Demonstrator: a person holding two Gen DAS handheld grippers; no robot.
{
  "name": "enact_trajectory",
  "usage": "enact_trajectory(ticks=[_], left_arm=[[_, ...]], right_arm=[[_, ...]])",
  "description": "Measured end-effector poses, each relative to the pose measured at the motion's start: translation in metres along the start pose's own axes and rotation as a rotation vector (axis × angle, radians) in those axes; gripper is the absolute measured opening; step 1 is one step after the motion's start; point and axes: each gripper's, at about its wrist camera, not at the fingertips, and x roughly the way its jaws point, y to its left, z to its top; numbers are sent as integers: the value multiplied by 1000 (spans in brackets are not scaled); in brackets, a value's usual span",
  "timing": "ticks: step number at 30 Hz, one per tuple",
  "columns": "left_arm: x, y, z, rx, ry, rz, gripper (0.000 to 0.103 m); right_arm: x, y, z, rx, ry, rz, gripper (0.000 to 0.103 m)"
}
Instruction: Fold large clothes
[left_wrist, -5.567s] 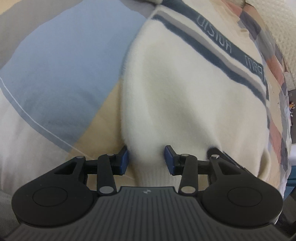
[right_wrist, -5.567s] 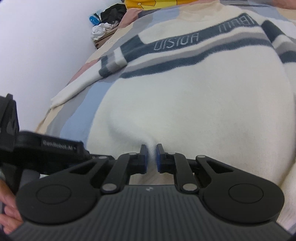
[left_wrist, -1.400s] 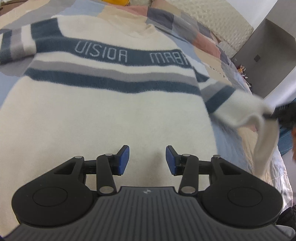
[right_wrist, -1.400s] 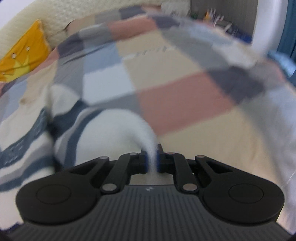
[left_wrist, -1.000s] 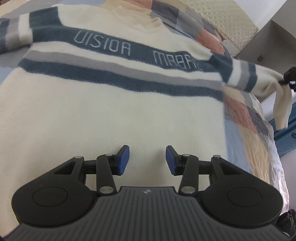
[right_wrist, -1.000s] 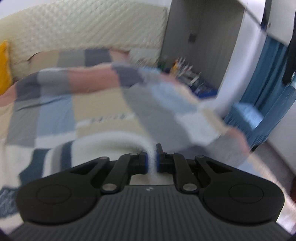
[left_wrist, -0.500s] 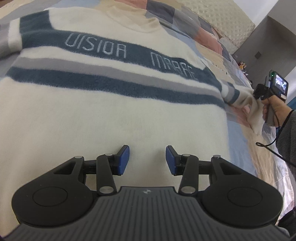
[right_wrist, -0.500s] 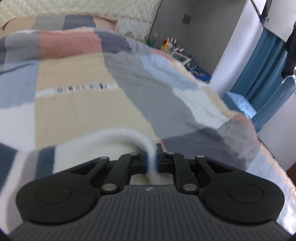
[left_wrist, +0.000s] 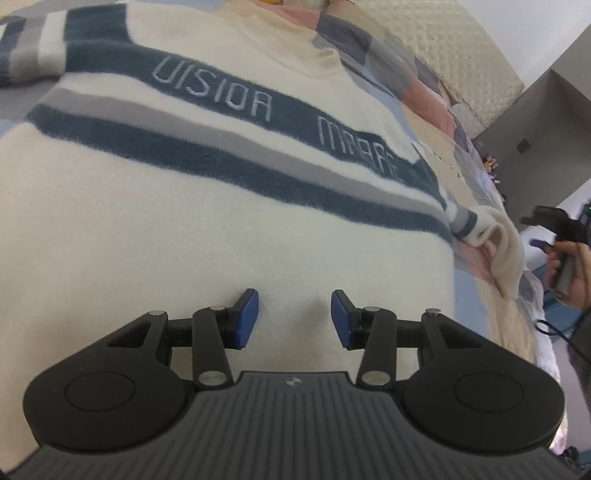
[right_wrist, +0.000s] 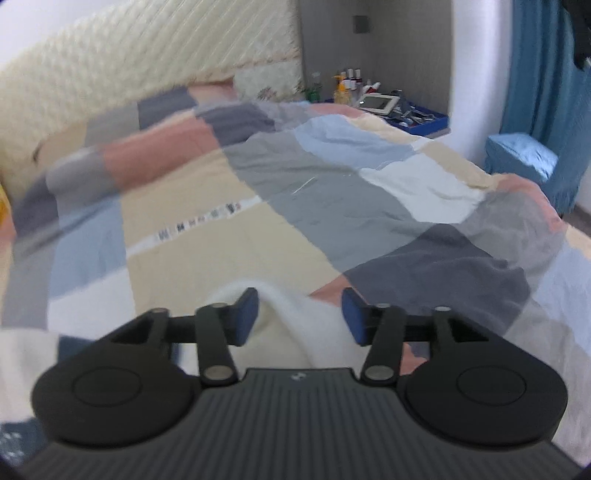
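Note:
A cream sweater (left_wrist: 207, 229) with navy and grey chest stripes and pale lettering lies flat, front up, on the bed. My left gripper (left_wrist: 294, 314) is open and empty, low over the sweater's lower body. The sweater's right sleeve (left_wrist: 506, 247) lies bunched at the bed's right side. My right gripper (right_wrist: 299, 315) is open, its jaws wide apart on either side of that cream sleeve (right_wrist: 295, 314), which lies loose between them. It also shows in the left wrist view (left_wrist: 543, 229), held in a hand just right of the sleeve.
A patchwork quilt (right_wrist: 332, 192) of blue, grey, pink and beige covers the bed. A quilted cream headboard (right_wrist: 129, 85) stands behind. A bedside shelf (right_wrist: 384, 99) with bottles and a blue tray is at the far right, beside a blue stool (right_wrist: 524, 162) and curtain (right_wrist: 546, 66).
My right gripper has opened and let go of the sleeve, which now rests on the quilt. The left gripper has stayed open over the sweater, shifting slightly closer.

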Motion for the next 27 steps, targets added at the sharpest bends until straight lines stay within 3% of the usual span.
enact_trajectory(ticks=[1,5,10,13,15,20,24,27], left_arm=[[0,-2,-1,10,-7,10,50],[-2,-8,-7,24,-22,25,54],[-3,-7,-10,15,-29,23,54],[-1,-6,-9,7,-33,26,55],[1,-6,-7,-5,-36,25,55],[5,-6,-6,1,-48,35,56],[7,-6,-6,-10,-53,20,60],[7,-5,-5,-25,-56,13,60]], right_arm=[[-5,-9,-1,29,1,12,63],[-15,-50,-20,135,9,-13,63],[0,-99,-62,270,78,-54,63],[14,-124,-88,436,118,9,64],[19,-128,-98,471,95,55,64],[32,-118,-98,474,66,154,42],[35,-101,-97,392,76,104,17],[24,-98,-86,317,30,46,10]])
